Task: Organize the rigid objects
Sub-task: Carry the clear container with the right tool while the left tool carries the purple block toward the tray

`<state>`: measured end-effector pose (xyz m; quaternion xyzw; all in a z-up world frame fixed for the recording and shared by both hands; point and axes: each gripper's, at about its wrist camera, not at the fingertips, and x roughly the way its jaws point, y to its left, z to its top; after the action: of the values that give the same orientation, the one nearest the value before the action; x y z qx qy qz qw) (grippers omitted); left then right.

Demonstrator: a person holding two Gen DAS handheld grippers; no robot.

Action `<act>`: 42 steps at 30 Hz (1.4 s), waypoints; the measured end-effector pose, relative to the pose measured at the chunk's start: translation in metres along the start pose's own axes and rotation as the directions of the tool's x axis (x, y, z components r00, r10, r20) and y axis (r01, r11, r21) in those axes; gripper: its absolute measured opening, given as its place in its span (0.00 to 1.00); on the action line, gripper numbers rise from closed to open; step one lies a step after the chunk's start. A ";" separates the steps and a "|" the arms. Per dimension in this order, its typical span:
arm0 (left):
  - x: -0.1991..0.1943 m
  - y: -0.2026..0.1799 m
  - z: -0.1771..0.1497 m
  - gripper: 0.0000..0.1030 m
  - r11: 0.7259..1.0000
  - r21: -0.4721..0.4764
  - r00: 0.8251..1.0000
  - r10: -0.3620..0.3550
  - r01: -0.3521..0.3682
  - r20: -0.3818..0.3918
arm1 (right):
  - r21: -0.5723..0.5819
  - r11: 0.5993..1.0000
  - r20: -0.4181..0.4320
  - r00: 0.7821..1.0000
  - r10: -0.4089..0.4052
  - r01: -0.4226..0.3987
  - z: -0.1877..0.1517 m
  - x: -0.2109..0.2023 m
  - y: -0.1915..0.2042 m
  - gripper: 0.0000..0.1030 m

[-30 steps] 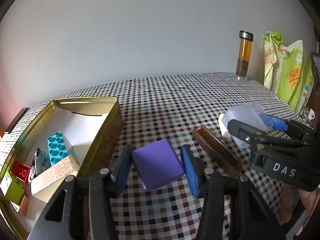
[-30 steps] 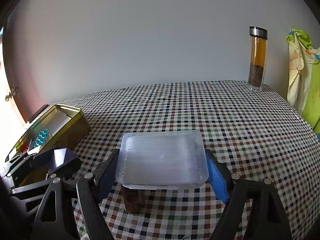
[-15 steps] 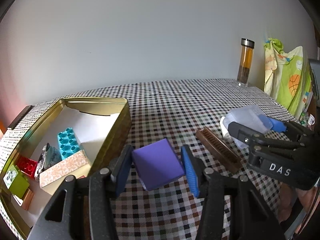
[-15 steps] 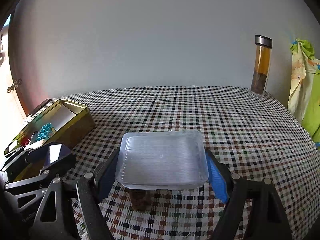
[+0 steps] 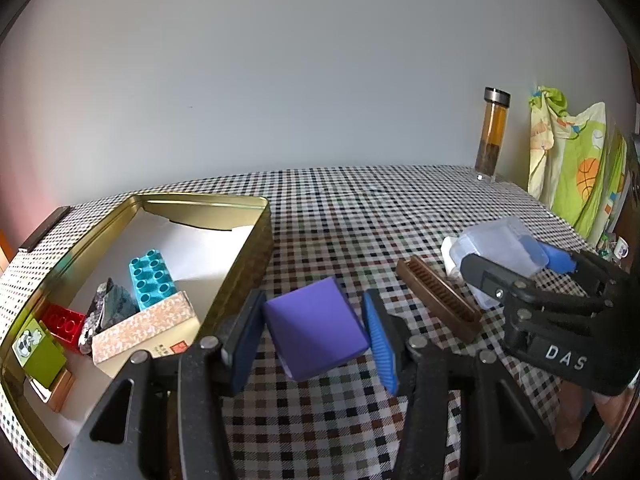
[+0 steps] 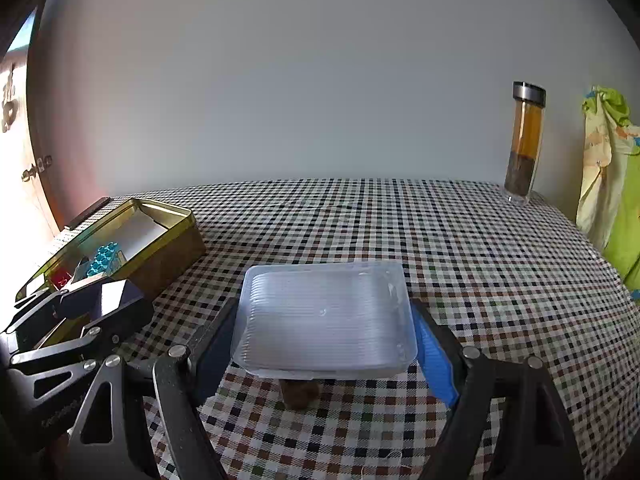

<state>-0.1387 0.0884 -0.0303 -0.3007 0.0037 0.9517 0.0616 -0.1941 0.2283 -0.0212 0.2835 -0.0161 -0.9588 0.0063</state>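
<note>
My left gripper (image 5: 312,332) is shut on a purple box (image 5: 316,330) and holds it above the checked table, just right of the open gold tin (image 5: 256,236). The tin holds a teal brick (image 5: 151,278), a red brick (image 5: 62,324), a green block (image 5: 40,350), a speckled box (image 5: 146,328) and a dark stone (image 5: 110,308). My right gripper (image 6: 324,336) is shut on a clear plastic box (image 6: 326,318), held above the table. A brown comb-like piece (image 5: 438,300) lies on the table between the grippers; its end shows under the plastic box (image 6: 300,394).
A glass bottle of amber liquid (image 5: 493,134) stands at the far right back edge of the table (image 5: 360,208). A green and yellow printed cloth (image 5: 576,168) hangs at the right. The tin also shows at the left in the right wrist view (image 6: 160,240).
Both grippers have risen and tilted up a little with their boxes. The left gripper has drifted so the tin sits closer beside it. Neither grip has changed.
</note>
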 end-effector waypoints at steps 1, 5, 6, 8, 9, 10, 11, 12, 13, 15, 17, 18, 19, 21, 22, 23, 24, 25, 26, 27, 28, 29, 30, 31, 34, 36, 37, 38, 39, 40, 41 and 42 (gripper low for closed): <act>0.000 0.000 0.000 0.48 1.000 0.000 1.000 0.001 -0.001 0.001 | -0.004 1.000 0.001 1.000 0.000 0.000 -0.001 -0.001 0.002 0.80; -0.002 0.001 -0.002 0.48 1.000 -0.002 1.000 0.002 -0.002 0.006 | -0.016 1.000 0.013 1.000 -0.004 0.004 -0.001 -0.004 0.005 0.80; -0.003 0.002 -0.002 0.48 1.000 -0.004 1.000 0.004 -0.004 0.008 | -0.017 1.000 0.019 1.000 -0.005 0.005 -0.001 -0.005 0.005 0.80; -0.004 0.002 -0.002 0.48 1.000 -0.005 1.000 0.003 -0.003 0.011 | -0.018 1.000 0.031 1.000 -0.003 0.004 -0.002 -0.008 0.006 0.80; -0.004 0.003 -0.002 0.48 1.000 -0.004 1.000 0.003 -0.003 0.011 | -0.018 1.000 0.035 0.999 -0.003 0.003 -0.002 -0.008 0.006 0.80; -0.005 0.003 -0.002 0.48 1.000 -0.005 1.000 0.005 -0.005 0.013 | -0.018 1.000 0.039 0.999 -0.002 0.003 -0.002 -0.009 0.006 0.80; -0.006 0.003 -0.002 0.48 1.000 -0.005 1.000 0.005 -0.004 0.014 | -0.018 1.000 0.042 0.999 -0.001 0.002 -0.002 -0.010 0.006 0.80; -0.006 0.004 -0.003 0.48 1.000 -0.006 1.000 0.006 -0.006 0.016 | -0.019 1.000 0.046 0.999 0.001 0.000 -0.002 -0.011 0.006 0.80; -0.007 0.004 -0.003 0.48 1.000 -0.007 1.000 0.008 -0.008 0.019 | -0.020 1.000 0.051 0.999 0.005 -0.004 -0.002 -0.012 0.006 0.80; -0.009 0.005 -0.004 0.48 1.000 -0.008 1.000 0.008 -0.008 0.024 | -0.018 1.000 0.059 0.998 0.010 -0.009 -0.002 -0.014 0.006 0.80; -0.011 0.006 -0.004 0.48 1.000 -0.010 1.000 0.011 -0.011 0.026 | -0.016 1.000 0.064 0.998 0.019 -0.018 -0.002 -0.015 0.007 0.80; -0.011 0.007 -0.004 0.48 1.000 -0.012 1.000 0.011 -0.010 0.027 | -0.017 1.000 0.067 0.998 0.020 -0.019 -0.003 -0.016 0.008 0.80; -0.013 0.008 -0.005 0.48 1.000 -0.014 1.000 0.011 -0.011 0.029 | -0.019 1.000 0.071 0.997 0.021 -0.020 -0.003 -0.018 0.009 0.80; -0.014 0.009 -0.006 0.48 1.000 -0.016 0.999 0.012 -0.012 0.033 | -0.022 1.000 0.078 0.997 0.024 -0.022 -0.004 -0.020 0.011 0.80; -0.015 0.009 -0.006 0.48 1.000 -0.018 0.999 0.014 -0.013 0.035 | -0.023 0.999 0.079 0.997 0.026 -0.025 -0.005 -0.021 0.012 0.80; -0.016 0.010 -0.006 0.48 1.000 -0.018 0.999 0.016 -0.015 0.038 | -0.023 0.999 0.081 0.996 0.028 -0.026 -0.005 -0.022 0.013 0.80; -0.017 0.010 -0.007 0.48 1.000 -0.017 0.999 0.018 -0.018 0.042 | -0.022 0.999 0.082 0.996 0.031 -0.030 -0.006 -0.023 0.013 0.80; -0.018 0.010 -0.007 0.48 1.000 -0.017 0.999 0.021 -0.020 0.045 | -0.021 0.999 0.082 0.996 0.036 -0.035 -0.006 -0.023 0.014 0.80; -0.019 0.011 -0.008 0.48 1.000 -0.017 0.999 0.022 -0.021 0.048 | -0.022 0.999 0.085 0.996 0.037 -0.035 -0.007 -0.024 0.015 0.80; -0.020 0.011 -0.008 0.48 1.000 -0.017 0.998 0.024 -0.024 0.051 | -0.023 0.999 0.089 0.995 0.037 -0.035 -0.007 -0.025 0.014 0.80; -0.021 0.012 -0.008 0.48 1.000 -0.018 0.998 0.025 -0.024 0.054 | -0.022 0.999 0.093 0.995 0.038 -0.036 -0.007 -0.026 0.014 0.80; -0.022 0.013 -0.009 0.48 0.999 -0.021 0.998 0.026 -0.025 0.056 | -0.020 0.999 0.094 0.995 0.042 -0.041 -0.007 -0.027 0.015 0.80; -0.023 0.014 -0.009 0.48 0.999 -0.025 0.998 0.027 -0.025 0.058 | -0.018 0.999 0.092 0.995 0.046 -0.044 -0.008 -0.027 0.015 0.80; -0.023 0.015 -0.009 0.48 0.999 -0.028 0.998 0.027 -0.025 0.060 | -0.018 0.999 0.091 0.995 0.048 -0.046 -0.008 -0.027 0.015 0.80; -0.024 0.017 -0.009 0.48 0.999 -0.034 0.998 0.028 -0.026 0.064 | -0.028 0.999 0.095 0.995 0.042 -0.039 -0.009 -0.028 0.018 0.80; -0.026 0.017 -0.010 0.48 0.999 -0.033 0.997 0.032 -0.029 0.070 | -0.030 0.999 0.096 0.994 0.043 -0.040 -0.009 -0.029 0.019 0.80; -0.027 0.017 -0.010 0.48 0.999 -0.031 0.997 0.034 -0.032 0.073 | -0.030 0.999 0.098 0.994 0.044 -0.041 -0.009 -0.029 0.020 0.80; -0.028 0.017 -0.011 0.48 0.999 -0.029 0.996 0.035 -0.033 0.076 | -0.030 0.999 0.102 0.994 0.047 -0.044 -0.009 -0.030 0.020 0.80; -0.029 0.018 -0.011 0.48 0.999 -0.027 0.996 0.035 -0.033 0.079 | -0.030 0.999 0.106 0.993 0.048 -0.046 -0.010 -0.031 0.020 0.80; -0.030 0.019 -0.012 0.48 0.999 -0.028 0.996 0.037 -0.035 0.082 | -0.030 0.998 0.109 0.993 0.049 -0.046 -0.010 -0.032 0.021 0.80; -0.030 0.019 -0.012 0.48 0.999 -0.029 0.996 0.039 -0.037 0.084 | -0.031 0.998 0.111 0.993 0.049 -0.045 -0.010 -0.033 0.022 0.80; -0.031 0.020 -0.013 0.48 0.999 -0.028 0.996 0.038 -0.036 0.084 | -0.031 0.998 0.114 0.992 0.049 -0.046 -0.010 -0.033 0.023 0.80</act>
<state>-0.1089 0.0647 -0.0238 -0.2608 -0.0059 0.9645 0.0399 -0.1610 0.2059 -0.0109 0.2274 -0.0096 -0.9732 0.0321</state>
